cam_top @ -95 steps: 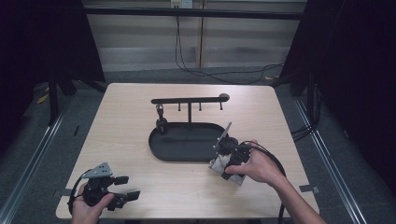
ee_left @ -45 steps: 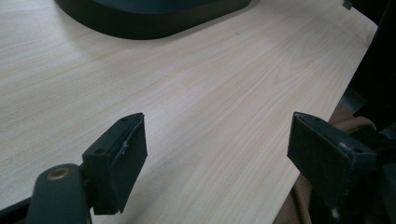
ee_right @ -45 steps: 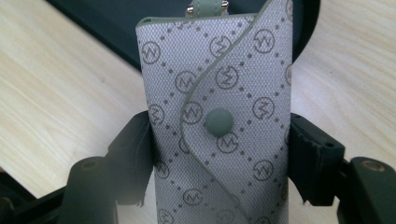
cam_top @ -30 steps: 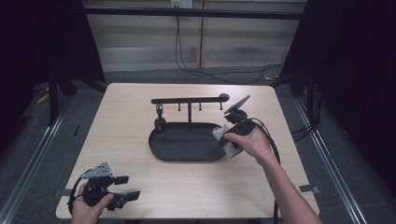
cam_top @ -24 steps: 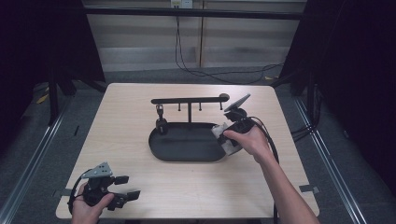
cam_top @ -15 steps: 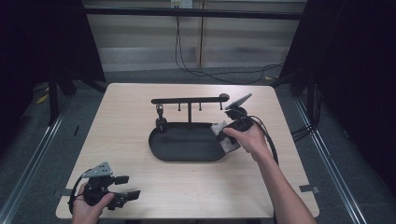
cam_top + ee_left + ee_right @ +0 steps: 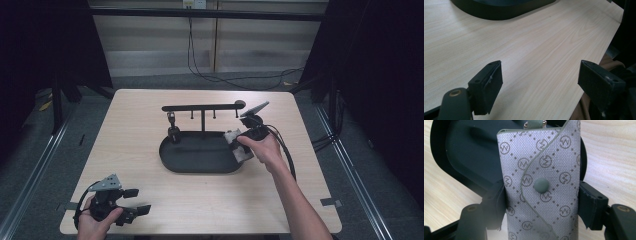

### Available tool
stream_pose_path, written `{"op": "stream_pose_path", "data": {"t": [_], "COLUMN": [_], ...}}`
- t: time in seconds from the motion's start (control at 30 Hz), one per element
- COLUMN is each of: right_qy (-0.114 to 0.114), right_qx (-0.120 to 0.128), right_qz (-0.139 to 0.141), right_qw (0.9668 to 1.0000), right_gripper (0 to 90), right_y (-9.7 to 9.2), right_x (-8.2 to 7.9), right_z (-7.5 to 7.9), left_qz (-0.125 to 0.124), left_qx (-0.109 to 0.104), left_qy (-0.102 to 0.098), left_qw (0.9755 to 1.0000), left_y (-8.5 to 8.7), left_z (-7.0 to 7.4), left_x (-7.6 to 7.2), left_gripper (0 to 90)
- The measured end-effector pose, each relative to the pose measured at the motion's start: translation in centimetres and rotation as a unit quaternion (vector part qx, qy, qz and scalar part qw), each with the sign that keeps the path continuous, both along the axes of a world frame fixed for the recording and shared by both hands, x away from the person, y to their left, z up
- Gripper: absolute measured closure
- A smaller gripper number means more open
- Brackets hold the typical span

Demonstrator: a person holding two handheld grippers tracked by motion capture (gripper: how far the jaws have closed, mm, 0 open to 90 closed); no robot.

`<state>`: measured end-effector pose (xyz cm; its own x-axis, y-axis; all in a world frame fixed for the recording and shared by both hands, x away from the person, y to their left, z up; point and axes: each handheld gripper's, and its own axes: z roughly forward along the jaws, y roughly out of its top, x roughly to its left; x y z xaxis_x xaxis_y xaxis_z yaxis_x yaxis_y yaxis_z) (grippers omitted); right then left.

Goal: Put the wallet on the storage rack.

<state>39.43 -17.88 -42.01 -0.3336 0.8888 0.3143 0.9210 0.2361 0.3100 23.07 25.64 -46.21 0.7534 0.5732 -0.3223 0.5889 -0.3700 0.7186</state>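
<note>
My right gripper [image 7: 239,144] is shut on a grey patterned key pouch [image 7: 541,187] with a green snap button; both jaws press on its sides. It hangs over the right end of a black oval tray [image 7: 195,159], which carries a T-shaped rack [image 7: 202,107] with small hooks. In the high view the key pouch [image 7: 238,145] shows at the tray's right rim, under the person's hand. My left gripper [image 7: 135,201] rests near the table's front left corner, open, with only bare wood between its pads [image 7: 487,87].
The light wooden table [image 7: 135,125] ends close to the left gripper's right jaw, with brown cloth beyond the edge. A small dark fitting [image 7: 173,131] stands at the tray's left end. Cables [image 7: 282,150] trail from the right gripper toward the table's right side.
The right hand has carried the key pouch from the table in front of the tray up to the tray's right end, then eased it slightly lower and leftward. The left gripper has stayed put.
</note>
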Motion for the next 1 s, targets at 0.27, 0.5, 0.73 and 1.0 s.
{"op": "stream_pose_path", "data": {"t": [0.27,0.5,0.73,1.0], "right_qy": [0.0,-0.002,-0.004,-0.006], "right_qx": [0.021,0.042,0.062,0.064], "right_qz": [-0.006,-0.018,-0.028,-0.037], "right_qw": [0.9998,0.9989,0.9976,0.9973], "right_gripper": [32.1,32.1,32.0,31.8], "right_y": [0.3,0.4,0.6,0.9], "right_x": [0.4,0.7,1.0,1.0], "right_z": [-0.7,-1.7,-2.2,-2.9], "left_qz": [0.0,-0.002,-0.003,-0.004], "left_qx": [0.001,0.003,0.004,0.005], "left_qy": [0.0,0.001,0.002,0.002], "left_qw": [1.0,1.0,1.0,1.0], "left_y": [0.0,0.0,-0.1,-0.2], "left_z": [0.0,0.0,-0.1,-0.1], "left_x": [0.0,0.0,0.0,0.0], "left_gripper": [19.7,19.7,19.8,19.7]}}
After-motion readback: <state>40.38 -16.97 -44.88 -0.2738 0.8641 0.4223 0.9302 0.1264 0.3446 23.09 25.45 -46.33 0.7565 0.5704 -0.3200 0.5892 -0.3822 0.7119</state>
